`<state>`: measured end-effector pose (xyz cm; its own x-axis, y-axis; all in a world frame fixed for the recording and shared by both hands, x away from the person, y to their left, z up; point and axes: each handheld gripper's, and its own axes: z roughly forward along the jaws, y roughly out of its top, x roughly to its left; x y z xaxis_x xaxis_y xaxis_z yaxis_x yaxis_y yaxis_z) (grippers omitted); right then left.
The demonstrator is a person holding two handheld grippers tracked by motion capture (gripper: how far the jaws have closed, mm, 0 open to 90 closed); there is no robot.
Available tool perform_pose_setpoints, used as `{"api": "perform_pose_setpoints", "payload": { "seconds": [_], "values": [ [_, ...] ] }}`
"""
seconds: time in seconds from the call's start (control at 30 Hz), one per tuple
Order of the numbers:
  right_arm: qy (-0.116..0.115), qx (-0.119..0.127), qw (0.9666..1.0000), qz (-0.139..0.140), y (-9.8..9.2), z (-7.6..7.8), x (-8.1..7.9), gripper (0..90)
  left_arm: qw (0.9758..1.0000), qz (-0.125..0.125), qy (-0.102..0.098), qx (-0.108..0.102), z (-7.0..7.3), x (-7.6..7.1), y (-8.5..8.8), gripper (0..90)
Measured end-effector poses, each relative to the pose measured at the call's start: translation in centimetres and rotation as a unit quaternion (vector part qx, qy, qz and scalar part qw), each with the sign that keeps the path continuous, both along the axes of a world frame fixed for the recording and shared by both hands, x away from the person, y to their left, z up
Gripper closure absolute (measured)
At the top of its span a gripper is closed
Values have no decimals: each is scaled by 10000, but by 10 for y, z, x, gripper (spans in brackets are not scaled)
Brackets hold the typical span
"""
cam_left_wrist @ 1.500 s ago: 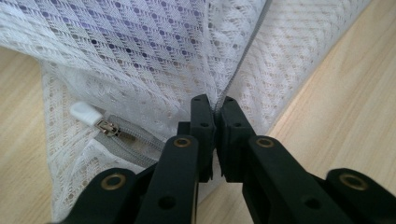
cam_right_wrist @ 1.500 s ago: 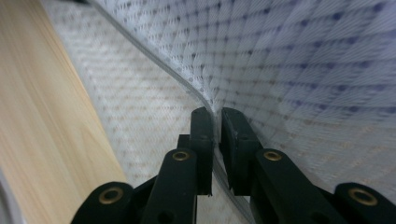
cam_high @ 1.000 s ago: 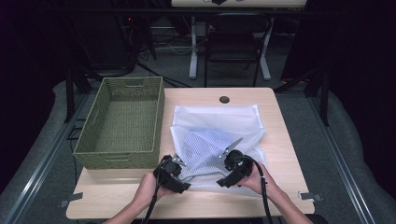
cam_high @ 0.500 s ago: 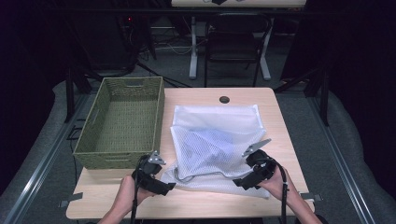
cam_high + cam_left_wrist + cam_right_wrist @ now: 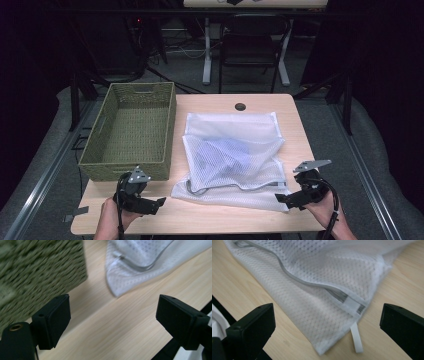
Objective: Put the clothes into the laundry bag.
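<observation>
Mesh laundry bag (image 5: 232, 157), white, spread flat on the light wooden table (image 5: 210, 217), right of centre, reaching from mid-table down towards the near edge. Something bluish inside, showing faintly through the netting. Grey zip line curving along the near part of the bag, ending at the near right corner beside a small white tab (image 5: 357, 340), as seen in the right gripper view.

Left gripper (image 5: 155, 204) held low at the near left of the table, just in front of the basket, apart from the bag's near left corner. Jaws wide open after just having been opening, nothing between them but bare table in the left gripper view (image 5: 112, 322); bag corner (image 5: 130, 277) lying beyond the tips, untouched.

Right gripper (image 5: 281, 199) held at the near right, close to the bag's near right corner. Jaws fully apart, likewise just opened, no pad pressing on fabric; in the right gripper view (image 5: 327, 325) the mesh corner and tab lying on the table between and beyond the two black jaws, not clamped.

Woven green basket (image 5: 127, 170) standing on the left part of the table, just left of the bag, its near wall close behind the left gripper. Small dark round hole (image 5: 240, 106) at the far middle of the table. Black chair (image 5: 250, 42) beyond the far edge.
</observation>
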<state>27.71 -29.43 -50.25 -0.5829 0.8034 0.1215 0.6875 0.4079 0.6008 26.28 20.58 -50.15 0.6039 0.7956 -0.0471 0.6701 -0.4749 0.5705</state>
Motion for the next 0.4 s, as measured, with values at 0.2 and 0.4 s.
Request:
{"api": "perform_pose_setpoints", "payload": {
  "seconds": [0.2,0.4],
  "values": [
    [11,16,9998,-193,-7,-8,-6,0,9995,172,193,-171,-12,-4,11,87],
    [114,-107,9997,-198,-5,-12,-5,0,9986,212,276,-392,-14,0,14,80]
  ]
}}
